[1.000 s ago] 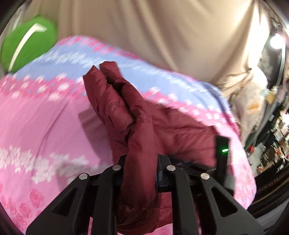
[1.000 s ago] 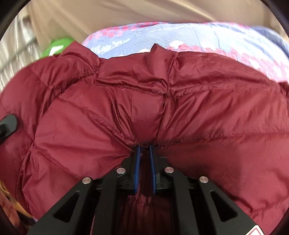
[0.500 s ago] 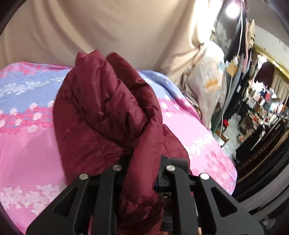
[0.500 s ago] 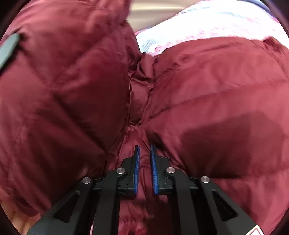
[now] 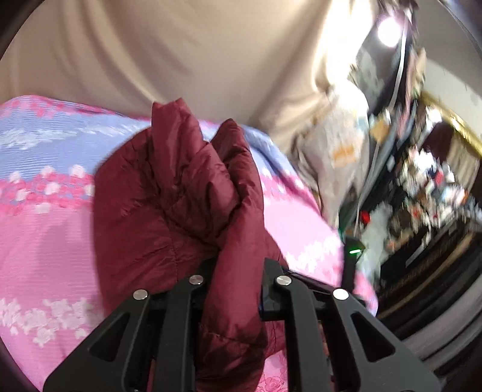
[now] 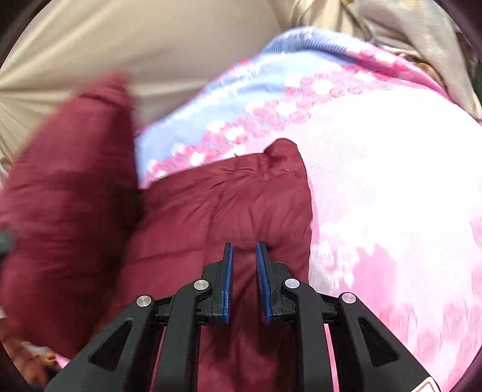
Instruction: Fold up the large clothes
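Jacket (image 5: 168, 193) update: half a second back my right view was nothing but maroon quilting bunched on both sides of the pads. Now the right gripper (image 6: 243, 256) looks over a flattened quilted panel (image 6: 229, 199) lying on the pink and blue floral bedspread (image 6: 391, 196), with one corner of the panel poking up toward the blue band.

Right jaws are opening. Blue pads (image 6: 226, 271) stand a narrow gap apart, maroon fabric shows between and under them, and I can't see them pinching it. I read that as a release in progress.

Left gripper (image 5: 233, 271) is nearly closed, clamped on a thick fold of the jacket. That bundle rises out of the jaws as a crumpled double peak, held above the bedspread (image 5: 42, 241). Compared with a second ago the left view has swung round: green cushion gone from the frame, cluttered room edge and bright lamp (image 5: 388, 27) now on the right. Grip itself looks unchanged across all three left frames.

In the right view the blurred maroom mass (image 6: 66, 196) on the left is probably the part I'm carrying with the left hand, in motion.

What it means, my judgement: one section has been laid down and let go, the other is up in the air, so the fold is mid-way, not finished. Next move likely brings the left bundle over onto the flat panel. Risk: puffy, slick shell, so the laid part may spring back or slide once the right pads are clear.
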The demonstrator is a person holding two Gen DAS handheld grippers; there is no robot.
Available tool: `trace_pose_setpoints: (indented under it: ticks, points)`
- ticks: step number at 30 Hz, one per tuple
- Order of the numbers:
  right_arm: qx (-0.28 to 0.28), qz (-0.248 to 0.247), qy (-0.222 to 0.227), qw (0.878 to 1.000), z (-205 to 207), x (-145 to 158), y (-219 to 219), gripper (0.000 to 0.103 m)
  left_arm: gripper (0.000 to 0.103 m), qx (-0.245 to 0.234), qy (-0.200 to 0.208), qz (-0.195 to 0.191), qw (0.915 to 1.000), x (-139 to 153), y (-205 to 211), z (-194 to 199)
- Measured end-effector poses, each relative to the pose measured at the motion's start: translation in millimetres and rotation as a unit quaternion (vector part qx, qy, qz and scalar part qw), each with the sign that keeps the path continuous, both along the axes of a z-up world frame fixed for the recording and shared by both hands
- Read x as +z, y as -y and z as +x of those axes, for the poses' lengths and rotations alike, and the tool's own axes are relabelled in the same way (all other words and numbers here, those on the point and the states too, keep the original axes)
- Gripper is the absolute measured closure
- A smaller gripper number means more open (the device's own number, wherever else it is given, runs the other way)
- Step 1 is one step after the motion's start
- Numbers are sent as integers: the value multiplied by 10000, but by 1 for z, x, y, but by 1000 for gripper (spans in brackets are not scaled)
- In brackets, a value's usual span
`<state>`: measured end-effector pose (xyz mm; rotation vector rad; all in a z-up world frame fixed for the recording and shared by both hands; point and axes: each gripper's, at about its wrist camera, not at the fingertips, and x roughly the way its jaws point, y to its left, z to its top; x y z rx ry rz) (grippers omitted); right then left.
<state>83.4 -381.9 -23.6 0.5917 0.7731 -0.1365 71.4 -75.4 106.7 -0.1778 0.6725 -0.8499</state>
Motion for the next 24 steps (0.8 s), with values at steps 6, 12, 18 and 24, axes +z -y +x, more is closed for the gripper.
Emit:
trace_pose_setpoints:
  ticks: [6,12,18,24]
  points:
    - [989,-522,-362,9931,68,-2,-60,87,90,1003,43,-270,9946,14,-98,7]
    - [955,-880,-290,9911,76,13,-89,90,90,1390,-311,-371,9891,-4,-142,20]
    - [1606,-993,374,9813,60,51,-129,87,90,1329,-296,-452,9896,-3,-154,20]
    - [2448,48,-660,9673,124,-20,-175,87,90,1093,-238,-464,9926,0,-142,13]
